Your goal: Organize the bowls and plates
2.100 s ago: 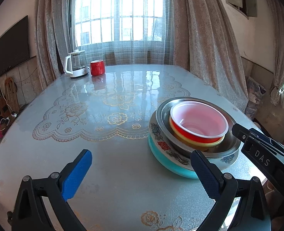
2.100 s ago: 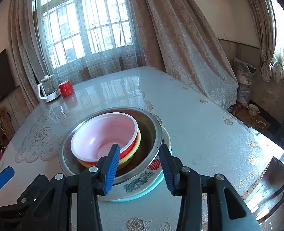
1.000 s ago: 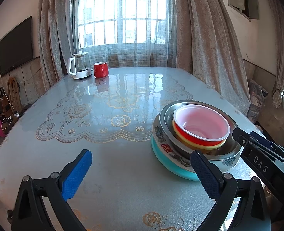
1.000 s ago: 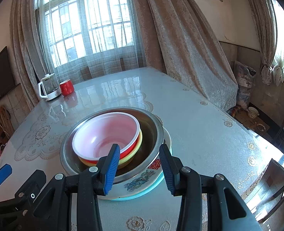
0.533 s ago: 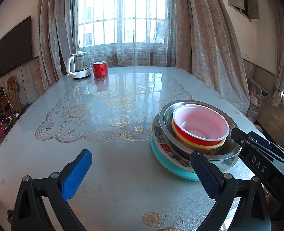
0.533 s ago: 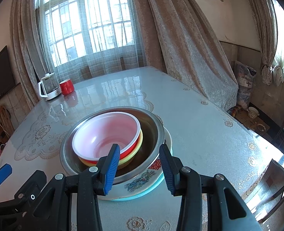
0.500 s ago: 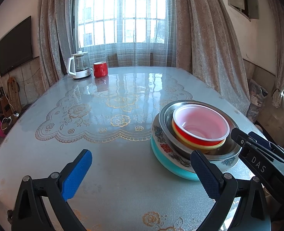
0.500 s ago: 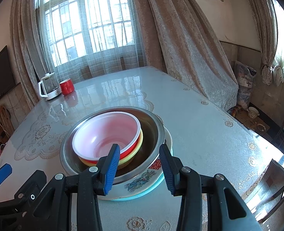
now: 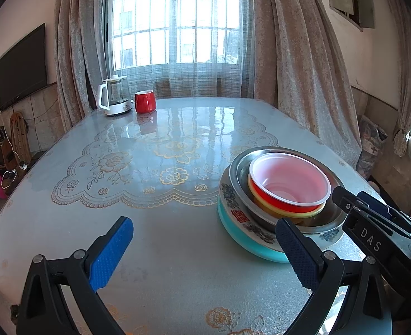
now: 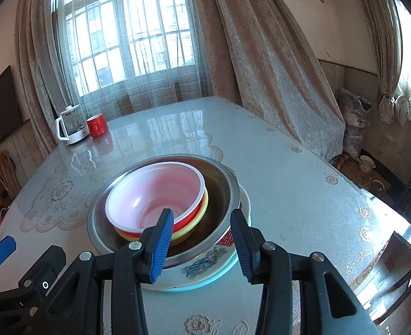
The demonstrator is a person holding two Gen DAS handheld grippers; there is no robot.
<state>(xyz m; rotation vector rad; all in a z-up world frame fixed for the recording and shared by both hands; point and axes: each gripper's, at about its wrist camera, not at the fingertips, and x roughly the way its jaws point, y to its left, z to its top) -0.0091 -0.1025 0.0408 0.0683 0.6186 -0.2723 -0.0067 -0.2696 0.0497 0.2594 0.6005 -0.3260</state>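
Right wrist view, nearest zone: the right gripper (image 10: 202,240) has its blue ribbed pads partly spread and pinches nothing; the near edge of the stack lies in the gap between them, apparently below the pads and untouched. It hangs just short of the nested stack, a position that suits release or inspection, not carrying.

Left wrist view, nearest zone: the left gripper (image 9: 202,254) has its pads spread wide over bare worktop (image 9: 163,251), holding nothing. The stack sits to its right, near the right-hand pad but apart from it.

Middle zone: the task items form one nested stack near the right edge of the glossy, lace-patterned worktop. From the bottom: a teal round plate (image 10: 219,275), a white floral-printed enamel bowl (image 10: 205,263), a stainless-steel bowl (image 10: 222,195), a yellow plastic bowl (image 10: 204,212) and a red plastic bowl with a white interior (image 10: 155,195). Ordering by decreasing diameter keeps the stack stable and compact; the task appears essentially complete.

Far zone: a clear glass kettle with a white handle (image 9: 115,99) and a red ceramic mug (image 9: 145,102) stand side by side at the window end.

Concealed: the walls of the yellow bowl are mostly hidden, so any further item beneath it cannot be ruled out. The holding hands are out of frame.
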